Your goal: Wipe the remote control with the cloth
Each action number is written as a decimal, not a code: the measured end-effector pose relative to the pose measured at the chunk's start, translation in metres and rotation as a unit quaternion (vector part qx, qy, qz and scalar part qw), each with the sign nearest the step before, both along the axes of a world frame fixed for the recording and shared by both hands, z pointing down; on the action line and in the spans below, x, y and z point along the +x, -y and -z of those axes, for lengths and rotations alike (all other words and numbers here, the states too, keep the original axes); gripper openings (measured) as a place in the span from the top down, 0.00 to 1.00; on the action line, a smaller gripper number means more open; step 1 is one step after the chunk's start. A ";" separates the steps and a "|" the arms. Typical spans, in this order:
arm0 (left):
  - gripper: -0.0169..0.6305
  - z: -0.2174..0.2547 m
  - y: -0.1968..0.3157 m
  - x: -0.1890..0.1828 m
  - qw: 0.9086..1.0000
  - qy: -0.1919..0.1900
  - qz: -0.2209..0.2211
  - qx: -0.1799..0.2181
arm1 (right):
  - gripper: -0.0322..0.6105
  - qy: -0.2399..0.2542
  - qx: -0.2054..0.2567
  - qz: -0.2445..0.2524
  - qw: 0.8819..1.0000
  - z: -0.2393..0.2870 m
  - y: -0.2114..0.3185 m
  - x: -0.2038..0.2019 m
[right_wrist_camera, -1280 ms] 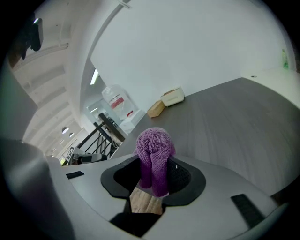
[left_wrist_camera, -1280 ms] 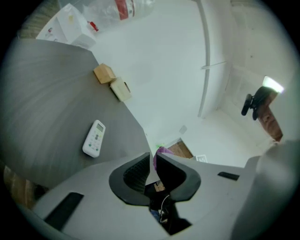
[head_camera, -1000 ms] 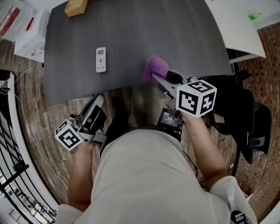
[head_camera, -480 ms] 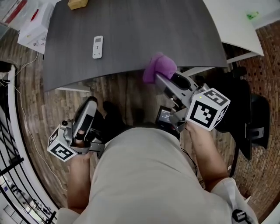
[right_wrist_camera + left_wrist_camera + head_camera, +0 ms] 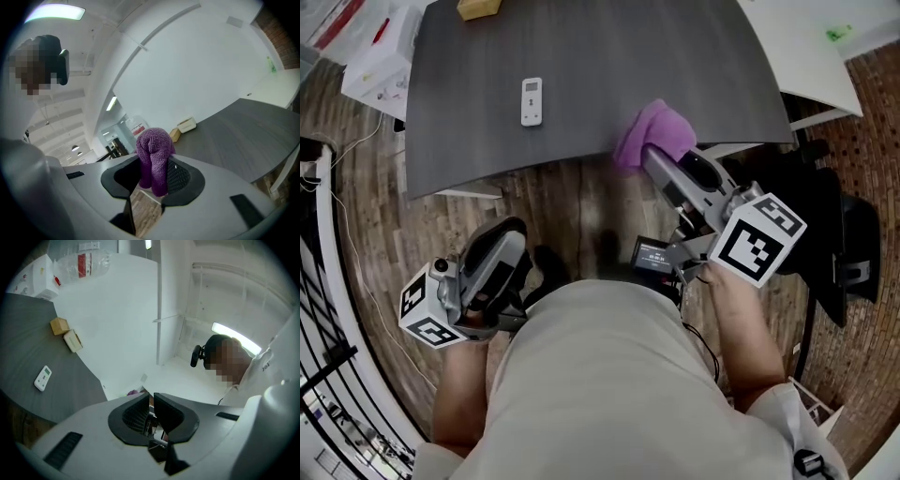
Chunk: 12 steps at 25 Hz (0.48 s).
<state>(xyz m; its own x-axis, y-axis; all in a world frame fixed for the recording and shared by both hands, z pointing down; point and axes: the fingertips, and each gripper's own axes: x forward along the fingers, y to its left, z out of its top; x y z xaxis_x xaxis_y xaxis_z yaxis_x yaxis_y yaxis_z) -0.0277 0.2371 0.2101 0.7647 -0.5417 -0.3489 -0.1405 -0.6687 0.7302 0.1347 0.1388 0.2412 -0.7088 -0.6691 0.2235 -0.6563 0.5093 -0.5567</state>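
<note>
Right gripper (image 5: 649,152) clamps the purple cloth (image 5: 658,129), bunched ready for wiping, at the table (image 5: 600,56) edge. Left gripper (image 5: 508,234) is closed, empty and idle. Remote control (image 5: 532,101) lies at nine o'clock from the cloth, unwiped.

Looks down on a dark grey wood-grain counter (image 5: 600,84) with a curved near edge, over a brown herringbone wood floor (image 5: 572,202). Takes in a white table (image 5: 806,47) at upper right and a black office chair (image 5: 839,253) beside red brick flooring (image 5: 881,103). Sits under white walls (image 5: 197,61) and a long ceiling lamp (image 5: 54,11).
</note>
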 end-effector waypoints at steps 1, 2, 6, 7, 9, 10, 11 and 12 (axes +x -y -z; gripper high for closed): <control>0.96 0.001 0.000 -0.005 1.000 0.000 -0.008 0.004 | 0.73 0.000 0.003 -0.004 1.000 0.003 0.001 -0.007; 0.96 0.001 0.000 -0.009 1.000 -0.002 -0.016 0.005 | 0.74 0.000 0.007 -0.008 1.000 0.005 0.001 -0.012; 0.96 -0.004 -0.001 -0.017 0.999 -0.015 -0.046 -0.008 | 0.74 -0.006 0.013 -0.018 1.000 0.011 -0.003 -0.028; 0.96 -0.005 -0.002 -0.019 0.998 -0.018 -0.051 -0.011 | 0.74 -0.008 0.015 -0.019 1.000 0.012 -0.005 -0.030; 0.96 -0.006 -0.002 -0.022 0.998 -0.023 -0.060 -0.016 | 0.74 -0.009 0.018 -0.022 1.000 0.014 -0.006 -0.034; 0.96 -0.006 -0.002 -0.024 0.998 -0.023 -0.063 -0.017 | 0.74 -0.009 0.020 -0.023 1.000 0.015 -0.005 -0.036; 0.96 -0.006 -0.002 -0.025 0.997 -0.022 -0.066 -0.017 | 0.74 -0.009 0.022 -0.024 0.999 0.016 -0.005 -0.038; 0.96 -0.006 -0.001 -0.027 0.997 -0.022 -0.068 -0.017 | 0.74 -0.008 0.023 -0.024 0.999 0.017 -0.004 -0.041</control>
